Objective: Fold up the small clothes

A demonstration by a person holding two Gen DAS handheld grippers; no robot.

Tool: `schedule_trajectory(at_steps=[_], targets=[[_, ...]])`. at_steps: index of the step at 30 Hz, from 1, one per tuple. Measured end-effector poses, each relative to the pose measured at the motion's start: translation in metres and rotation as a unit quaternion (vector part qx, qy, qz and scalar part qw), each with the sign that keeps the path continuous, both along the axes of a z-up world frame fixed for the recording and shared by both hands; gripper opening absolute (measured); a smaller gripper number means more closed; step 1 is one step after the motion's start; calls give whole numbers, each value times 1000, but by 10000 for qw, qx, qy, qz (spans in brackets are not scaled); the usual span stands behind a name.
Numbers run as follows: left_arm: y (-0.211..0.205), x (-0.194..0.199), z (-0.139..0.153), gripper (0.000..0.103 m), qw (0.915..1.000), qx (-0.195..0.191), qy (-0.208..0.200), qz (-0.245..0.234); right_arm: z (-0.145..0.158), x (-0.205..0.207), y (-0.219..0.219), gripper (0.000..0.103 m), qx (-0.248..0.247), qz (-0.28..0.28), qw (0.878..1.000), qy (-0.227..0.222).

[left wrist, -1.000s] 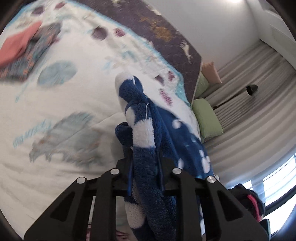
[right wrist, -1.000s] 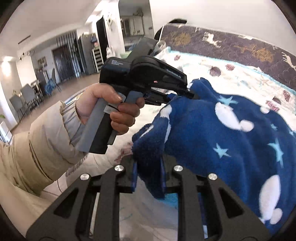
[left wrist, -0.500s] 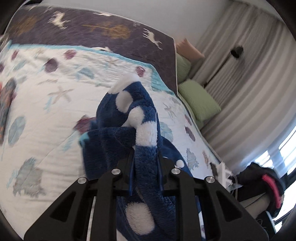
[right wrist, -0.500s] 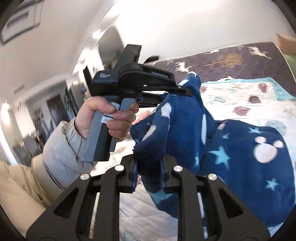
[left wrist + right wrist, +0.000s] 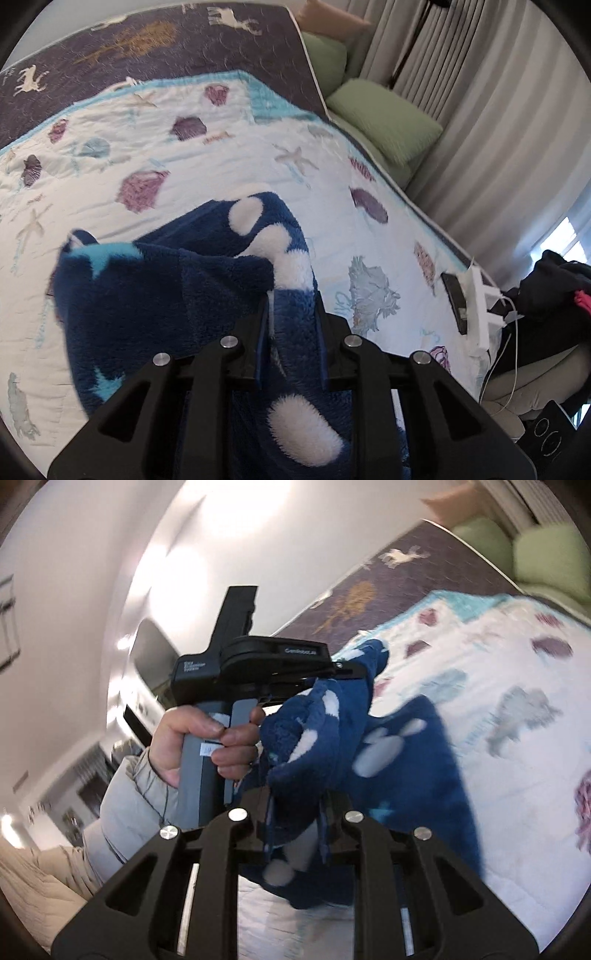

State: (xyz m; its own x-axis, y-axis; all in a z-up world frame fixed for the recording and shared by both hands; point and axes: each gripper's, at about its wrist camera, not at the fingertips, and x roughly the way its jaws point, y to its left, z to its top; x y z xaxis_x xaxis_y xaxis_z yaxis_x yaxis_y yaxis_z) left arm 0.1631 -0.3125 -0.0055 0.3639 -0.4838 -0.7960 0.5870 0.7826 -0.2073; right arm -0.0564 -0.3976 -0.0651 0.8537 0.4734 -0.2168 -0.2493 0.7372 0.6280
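In the left wrist view, our left gripper (image 5: 290, 325) has its jaws clamped on a bunched edge of the blue fleece garment (image 5: 177, 295), with thick pile filling the narrow gap between the fingers. The garment hangs from this grip above the quilted bedspread (image 5: 229, 147); its lower folds drape toward the quilt, though we cannot tell whether they touch it. Green pillows (image 5: 384, 118) lie at the far edge of the bed by the curtains, and a white charger block (image 5: 480, 295) sits at the bed's right edge, well apart from the cloth. In the right wrist view, our right gripper (image 5: 295, 812) also has its jaws pressed together on a second bunch of the same blue fleece garment (image 5: 413, 768). The left hand (image 5: 207, 742) and its tool appear just beside this grip, so the two holds lie near each other along one edge. We judge the fabric to be light, soft and fully limp: it will sag between the two holds and carry no shape of its own. The plush pile is bulky and compresses under the pads, so a shallow pinch may creep out. We recommend taking hold at corners or a hemmed edge, with the fingers set deep over the fold.
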Motion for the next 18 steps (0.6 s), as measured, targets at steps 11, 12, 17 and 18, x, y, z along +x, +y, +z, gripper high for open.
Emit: schedule_trajectory(at_steps=[11,12,17,18], targets=[[-35,-7,-36,35,9994,316,-68,-78,-44,-1,-27,18,129,-128,9981,586],[-37,-9,-37,40,9994,312,-113,-104,-47,-2,-28,18,117,-135,9978,631],[-39,-17,-32,51,9993,-64,-215,-287,-59,-3,-29,19,132,-171,9961,854],[-35,-19,-22,51,9985,-340,-222,-363,-62,-4,-31,20,185,-177,9955,909]])
